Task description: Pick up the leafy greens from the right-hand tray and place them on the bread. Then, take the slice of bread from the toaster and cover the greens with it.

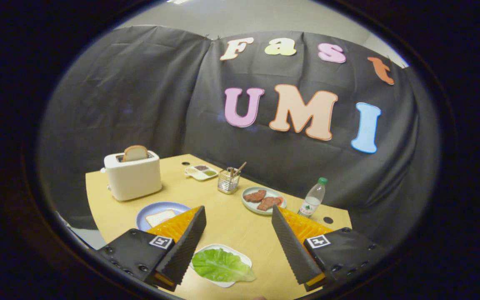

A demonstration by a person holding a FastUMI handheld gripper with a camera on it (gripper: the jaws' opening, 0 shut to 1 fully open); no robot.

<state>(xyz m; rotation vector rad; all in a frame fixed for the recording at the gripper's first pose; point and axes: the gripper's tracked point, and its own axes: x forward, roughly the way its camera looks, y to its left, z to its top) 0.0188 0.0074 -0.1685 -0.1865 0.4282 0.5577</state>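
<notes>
Several things sit spread across the wooden table, and the spacing looks deliberate: each station has room for the gripper to come in from above. Largest is the white toaster at the far left corner, with one slice of bread standing upright in its slot, poking well above the top, so it could be pinched by its edges when its turn comes. Nearer, just beyond the left finger, a blue plate carries the flat bread meant to receive the greens; the finger partly covers it.

The gripper hangs above the near edge of the table with its fingers spread wide and nothing between them but air. Low down between those fingers lies the white tray, and on it the leafy greens, one broad, limp leaf lying flat. I judge the first step has not begun: the wide spread suits a descent over the leaf, which will likely flop when lifted.

Farther off, well apart from that work, a pale plate holds meat slices, with a water bottle just to its right. A wire holder of utensils and a small condiment dish sit toward the back, out of the way.
</notes>
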